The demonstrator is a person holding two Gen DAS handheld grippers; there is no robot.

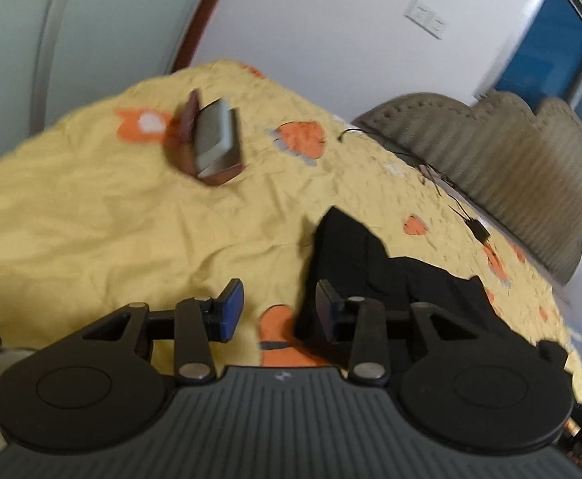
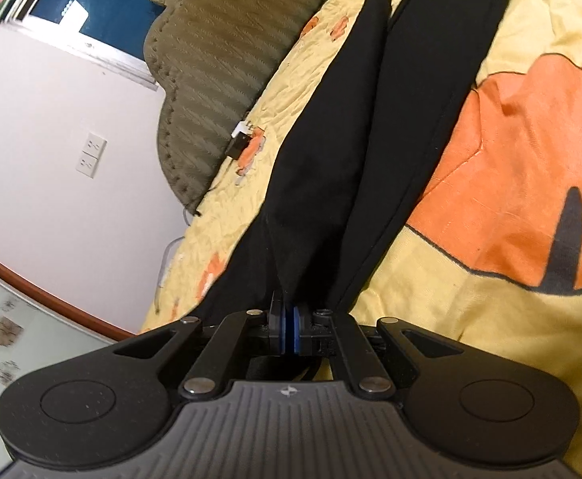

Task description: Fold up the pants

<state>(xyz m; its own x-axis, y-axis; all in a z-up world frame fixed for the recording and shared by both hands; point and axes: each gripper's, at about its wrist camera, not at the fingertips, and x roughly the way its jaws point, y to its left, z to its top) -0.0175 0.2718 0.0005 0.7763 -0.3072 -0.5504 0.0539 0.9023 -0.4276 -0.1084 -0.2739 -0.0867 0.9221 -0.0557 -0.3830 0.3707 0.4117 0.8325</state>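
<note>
Two views, taken in turn. From the left wrist, the left gripper [image 1: 279, 311] stands partly open above a yellow quilt [image 1: 91, 215] printed with orange shapes. Nothing sits between its blue pads [image 1: 233, 305], though the right-hand finger overlaps the edge of the black pants [image 1: 354, 255], which lie bunched just ahead and to the right; whether it touches the cloth cannot be told. Farther off on the quilt rests a grey box on a dark red case [image 1: 211, 139]. A thin black cable [image 1: 430, 167] trails along the quilt's edge beside a ribbed olive headboard [image 1: 490, 159]; wall sockets [image 1: 426, 18] show above.

From the right wrist, the right gripper [image 2: 289, 329] is clamped tight on black fabric of the pants, whose two legs stretch away across the quilt toward the headboard. A small black-and-white plug [image 2: 239, 141] lies at the quilt's edge, near the left leg.
</note>
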